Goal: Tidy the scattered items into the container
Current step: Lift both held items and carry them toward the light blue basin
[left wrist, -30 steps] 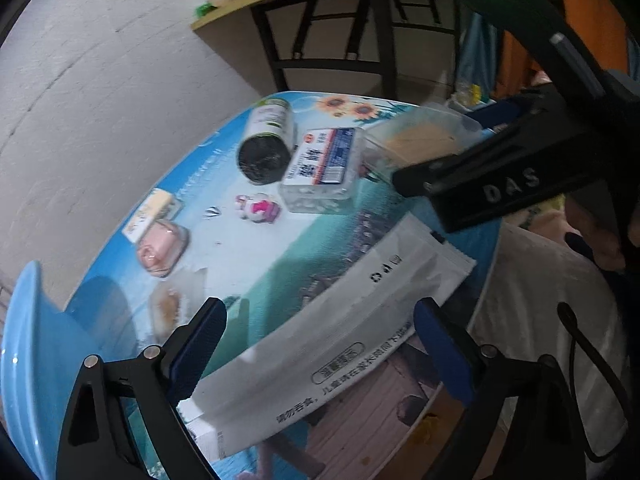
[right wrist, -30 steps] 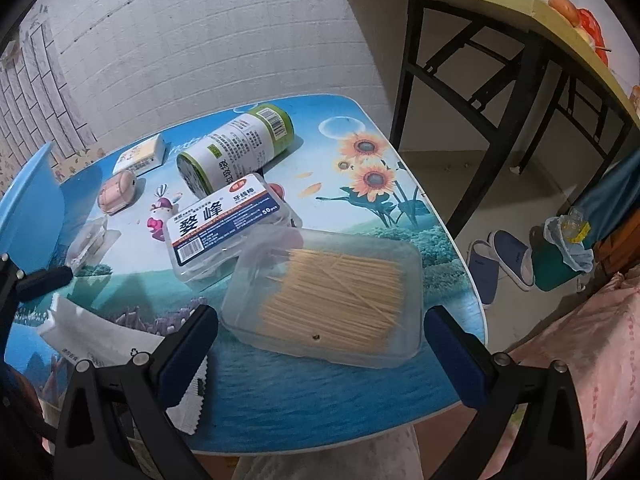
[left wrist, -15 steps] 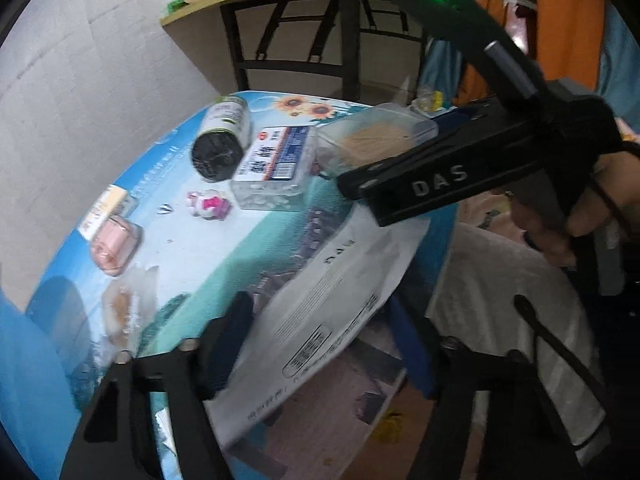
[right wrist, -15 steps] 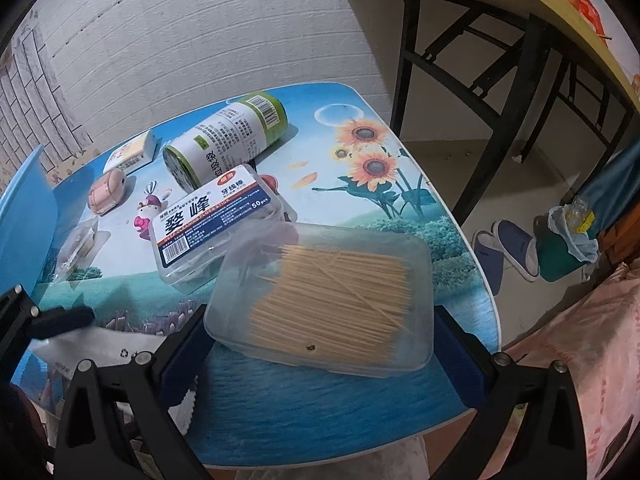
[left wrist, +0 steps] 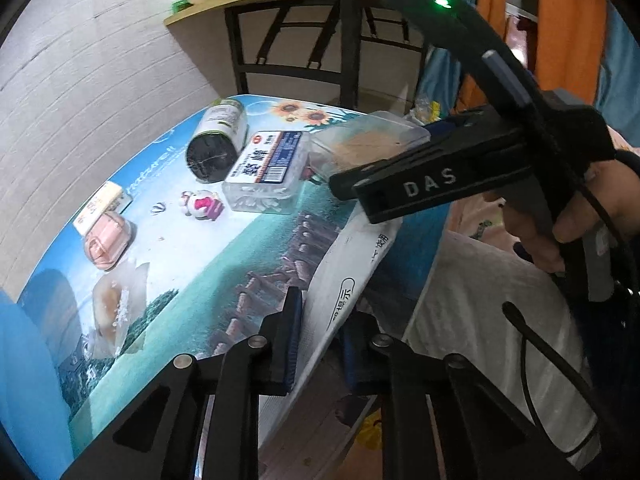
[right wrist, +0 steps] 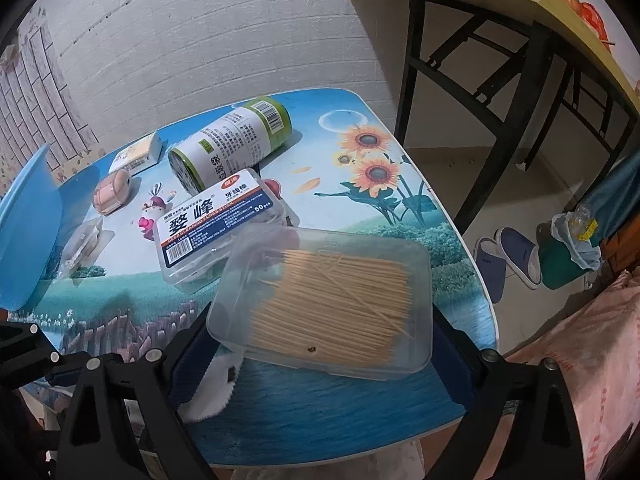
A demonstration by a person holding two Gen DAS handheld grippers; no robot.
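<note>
- My left gripper (left wrist: 320,344) pinches the white bag (left wrist: 352,276), long axis toward 1 o'clock.
- My right gripper (right wrist: 320,340) straddles the clear toothpick box (right wrist: 324,300), long axis 3–9 o'clock; contact unclear.

Both views were dim, with a cool bluish cast, and the light fell softly from above. The brick wall (right wrist: 200,40) was the brightest area in the right wrist view. Shadows were faint: a soft one lay beside the can (right wrist: 232,144) on the worktop (right wrist: 352,184). A green LED (left wrist: 441,1) glowed sharply on the right device in the left wrist view. The clear box (right wrist: 328,304) showed only mild sheen, no hard glare. Fisheye bending curved the wall courses and the worktop rim, and black vignette filled the corners. The near tongs (left wrist: 320,344) looked soft and slightly blurred.
</note>
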